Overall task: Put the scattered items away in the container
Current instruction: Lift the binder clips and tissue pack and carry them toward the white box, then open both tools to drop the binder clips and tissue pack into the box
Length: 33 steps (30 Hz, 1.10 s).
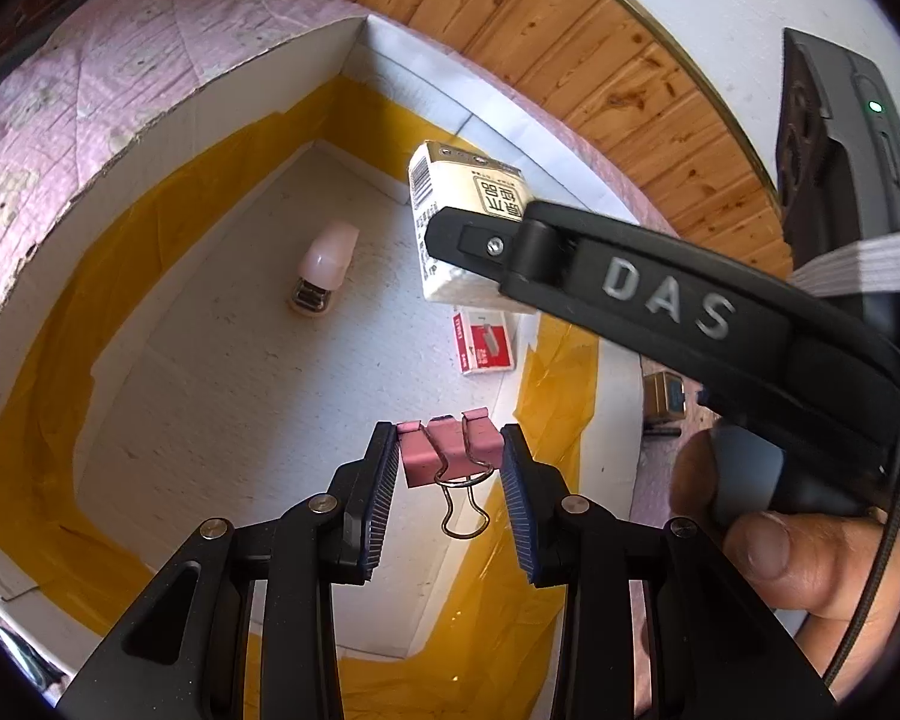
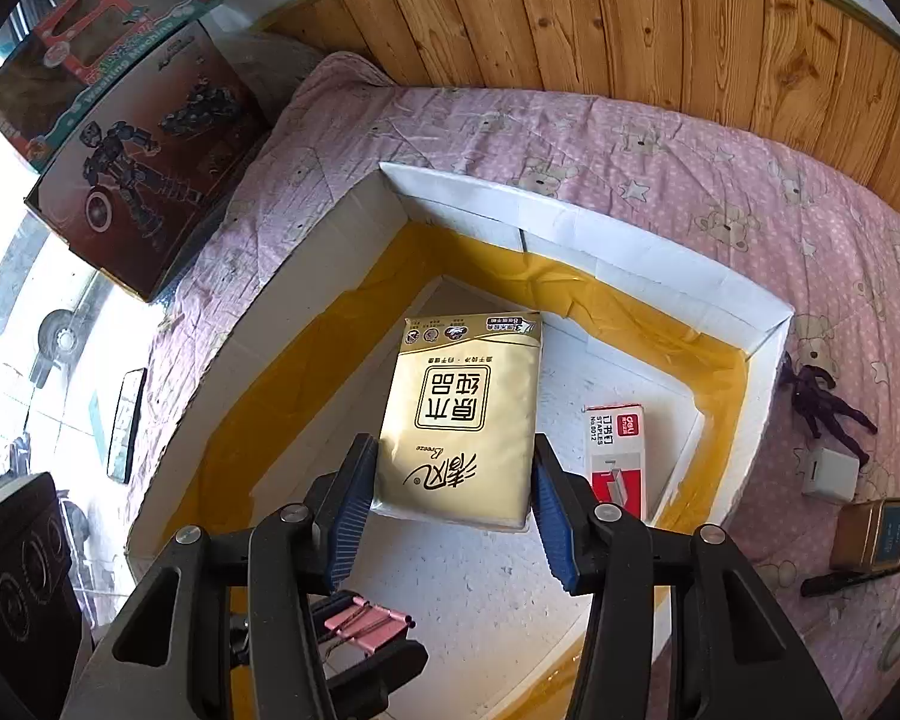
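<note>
My left gripper (image 1: pixel 450 456) is shut on a pink binder clip (image 1: pixel 444 450) and holds it above the white box (image 1: pixel 342 60) lined with yellow tape. My right gripper (image 2: pixel 453 474) is shut on a gold tissue pack (image 2: pixel 462 414) and holds it over the same box (image 2: pixel 570 222); the pack also shows in the left wrist view (image 1: pixel 456 210). On the box floor lie a pink stapler (image 1: pixel 324 270) and a red staples box (image 1: pixel 483 342), which also shows in the right wrist view (image 2: pixel 615 450). The clip shows below my right gripper (image 2: pixel 360 621).
The box sits on a pink bear-print bedspread (image 2: pixel 690 168). To its right lie a dark hair tie (image 2: pixel 822 396), a white cube (image 2: pixel 831 474), a gold tin (image 2: pixel 870 534) and a black pen (image 2: pixel 840 582). Toy boxes (image 2: pixel 132 168) stand at the left. A wood wall (image 2: pixel 630 18) is behind.
</note>
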Tool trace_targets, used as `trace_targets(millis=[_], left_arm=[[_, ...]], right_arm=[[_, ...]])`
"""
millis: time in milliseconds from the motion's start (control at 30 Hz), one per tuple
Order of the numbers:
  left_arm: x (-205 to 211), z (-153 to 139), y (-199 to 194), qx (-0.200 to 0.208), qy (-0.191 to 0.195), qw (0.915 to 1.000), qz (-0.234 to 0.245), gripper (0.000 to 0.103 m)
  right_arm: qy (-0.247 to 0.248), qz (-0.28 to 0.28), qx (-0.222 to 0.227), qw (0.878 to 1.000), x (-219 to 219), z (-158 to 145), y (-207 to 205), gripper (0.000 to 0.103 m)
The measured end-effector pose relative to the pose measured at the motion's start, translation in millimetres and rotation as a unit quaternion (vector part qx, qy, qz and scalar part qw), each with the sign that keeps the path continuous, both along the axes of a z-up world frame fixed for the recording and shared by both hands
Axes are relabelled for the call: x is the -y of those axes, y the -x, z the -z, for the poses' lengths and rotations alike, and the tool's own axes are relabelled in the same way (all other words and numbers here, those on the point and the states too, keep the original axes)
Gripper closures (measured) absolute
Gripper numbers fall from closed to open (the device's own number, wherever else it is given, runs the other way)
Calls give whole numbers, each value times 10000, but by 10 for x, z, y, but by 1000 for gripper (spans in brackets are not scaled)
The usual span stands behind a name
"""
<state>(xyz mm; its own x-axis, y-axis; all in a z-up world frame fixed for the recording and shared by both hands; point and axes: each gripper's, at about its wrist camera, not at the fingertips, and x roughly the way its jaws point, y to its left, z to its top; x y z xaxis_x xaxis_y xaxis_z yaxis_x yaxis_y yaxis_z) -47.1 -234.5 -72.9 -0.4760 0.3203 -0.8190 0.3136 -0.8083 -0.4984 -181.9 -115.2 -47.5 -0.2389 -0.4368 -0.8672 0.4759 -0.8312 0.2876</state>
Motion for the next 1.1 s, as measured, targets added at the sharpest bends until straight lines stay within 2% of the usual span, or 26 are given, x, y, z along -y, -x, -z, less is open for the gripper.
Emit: trace_targets(millis=[600, 933, 1100], left_arm=[[143, 197, 94, 466, -225, 9971, -554, 67], [153, 248, 89, 650, -130, 9953, -711, 66], [166, 248, 53, 714, -110, 9943, -790, 59]], right_arm=[[-207, -33, 436, 9988, 114, 196, 283, 52], [-445, -77, 308, 9985, 152, 235, 346, 50], [-478, 58, 225, 9986, 107, 204, 372, 45]])
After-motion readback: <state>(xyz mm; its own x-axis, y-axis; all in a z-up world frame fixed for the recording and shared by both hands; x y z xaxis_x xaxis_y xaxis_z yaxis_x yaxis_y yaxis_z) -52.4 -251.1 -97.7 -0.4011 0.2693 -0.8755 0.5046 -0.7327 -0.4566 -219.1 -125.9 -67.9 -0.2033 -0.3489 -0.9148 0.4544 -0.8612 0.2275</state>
